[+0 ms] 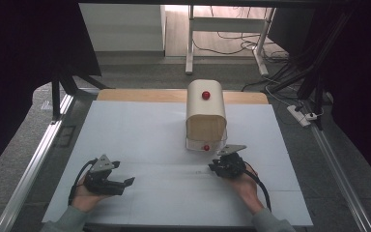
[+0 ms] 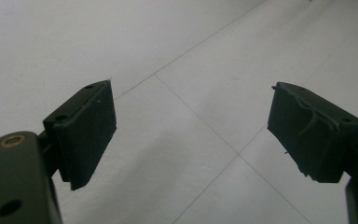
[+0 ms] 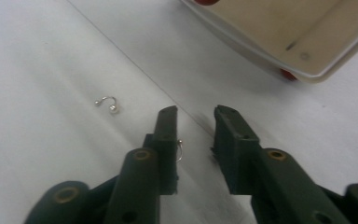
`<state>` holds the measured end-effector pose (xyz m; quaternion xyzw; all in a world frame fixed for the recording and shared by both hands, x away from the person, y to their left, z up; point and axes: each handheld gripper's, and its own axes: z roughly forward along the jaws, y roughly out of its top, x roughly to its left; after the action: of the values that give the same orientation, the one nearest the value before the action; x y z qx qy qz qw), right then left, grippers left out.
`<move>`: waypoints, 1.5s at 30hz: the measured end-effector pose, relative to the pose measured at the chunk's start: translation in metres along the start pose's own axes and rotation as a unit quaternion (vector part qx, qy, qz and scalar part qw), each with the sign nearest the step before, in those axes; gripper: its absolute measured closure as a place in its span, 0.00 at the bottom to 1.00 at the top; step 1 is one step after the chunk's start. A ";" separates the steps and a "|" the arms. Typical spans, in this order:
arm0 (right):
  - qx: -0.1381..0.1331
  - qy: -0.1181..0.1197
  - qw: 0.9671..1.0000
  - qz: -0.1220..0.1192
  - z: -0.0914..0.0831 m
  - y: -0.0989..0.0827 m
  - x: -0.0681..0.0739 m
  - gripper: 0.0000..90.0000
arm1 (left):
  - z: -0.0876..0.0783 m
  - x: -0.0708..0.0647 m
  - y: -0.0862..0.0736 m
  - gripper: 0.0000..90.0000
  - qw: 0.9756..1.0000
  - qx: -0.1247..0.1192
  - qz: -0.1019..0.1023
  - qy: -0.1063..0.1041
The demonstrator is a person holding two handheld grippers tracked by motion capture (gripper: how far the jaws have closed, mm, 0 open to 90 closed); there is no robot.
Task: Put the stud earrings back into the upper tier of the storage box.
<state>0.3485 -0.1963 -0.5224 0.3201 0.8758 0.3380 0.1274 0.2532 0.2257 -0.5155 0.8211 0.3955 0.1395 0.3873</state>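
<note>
Two grippers in my hands, my left gripper (image 2: 191, 135) spread wide over bare white table (image 1: 140, 125), my right gripper (image 3: 196, 123) narrowed, nothing pinched, two pearl earrings, one earring (image 3: 107, 102) lying loose left of it, second earring (image 3: 179, 149) touching its left jaw, one cream box (image 1: 206, 113) with two red knobs beyond.

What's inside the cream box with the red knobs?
The cream box with red knobs shows a bare tan wooden interior through its open front; the deeper part is hidden by its curved top.
</note>
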 end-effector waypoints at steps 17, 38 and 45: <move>-0.011 0.013 0.999 0.034 -0.006 -0.005 -0.004 0.99 | -0.001 0.002 -0.002 0.17 1.000 0.000 -0.003 0.003; -0.076 0.026 0.995 0.055 -0.038 -0.007 -0.015 0.99 | -0.001 0.003 -0.002 0.17 1.000 0.001 -0.005 0.005; -0.091 0.026 0.994 0.056 -0.049 -0.007 -0.018 0.99 | 0.000 0.003 -0.002 0.17 1.000 0.001 -0.004 0.005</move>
<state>0.3377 -0.2374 -0.4910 0.3468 0.8252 0.4310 0.1143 0.2538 0.2293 -0.5173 0.8193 0.4009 0.1415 0.3847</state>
